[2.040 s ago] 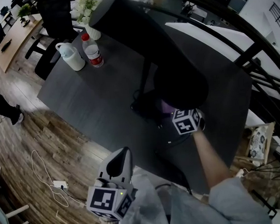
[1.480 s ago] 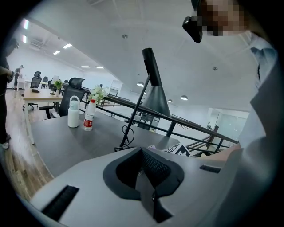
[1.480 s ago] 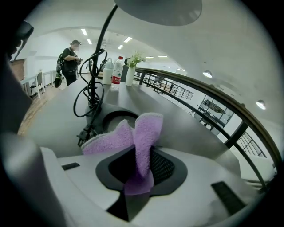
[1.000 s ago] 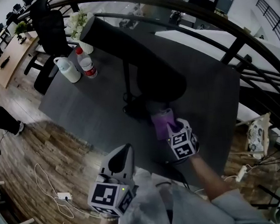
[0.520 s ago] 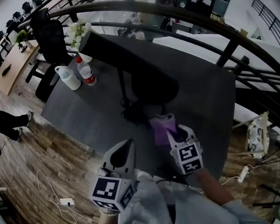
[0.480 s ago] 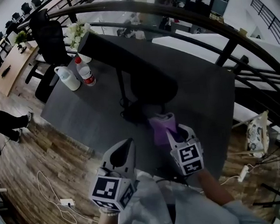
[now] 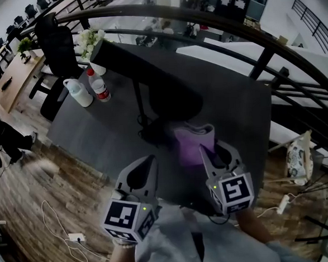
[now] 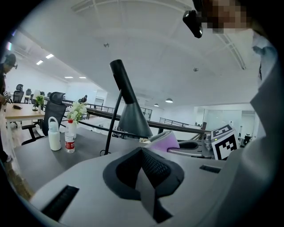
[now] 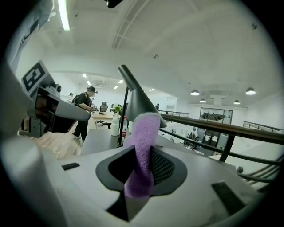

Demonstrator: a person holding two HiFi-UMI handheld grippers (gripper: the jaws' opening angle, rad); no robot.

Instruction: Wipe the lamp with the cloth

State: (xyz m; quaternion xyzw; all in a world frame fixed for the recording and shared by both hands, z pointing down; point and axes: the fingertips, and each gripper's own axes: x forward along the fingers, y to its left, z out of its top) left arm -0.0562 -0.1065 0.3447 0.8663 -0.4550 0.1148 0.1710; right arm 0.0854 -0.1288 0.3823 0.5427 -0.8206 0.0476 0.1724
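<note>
A black desk lamp (image 7: 164,94) stands on the dark table (image 7: 96,127), its cone shade tilted toward me. It shows again as the lamp (image 8: 128,111) and the lamp (image 9: 132,95) in the two gripper views. My right gripper (image 7: 211,150) is shut on a purple cloth (image 7: 193,142), held just in front of the shade and apart from it. The cloth (image 9: 142,146) sticks up from between the jaws. My left gripper (image 7: 144,167) hangs low near the table's near edge, its jaws shut with nothing between them; from the left gripper (image 8: 144,170) the cloth (image 8: 166,141) lies to the right.
A white jug (image 7: 77,93), a water bottle (image 7: 98,85) and a vase of flowers (image 7: 90,40) stand at the table's far left corner. A black office chair (image 7: 56,34) stands behind them. A curved railing (image 7: 258,42) runs along the right. Cables (image 7: 67,232) lie on the wood floor.
My right gripper drew back from under the lamp shade toward me, bringing the purple cloth with it. The left gripper stayed roughly where it was.
</note>
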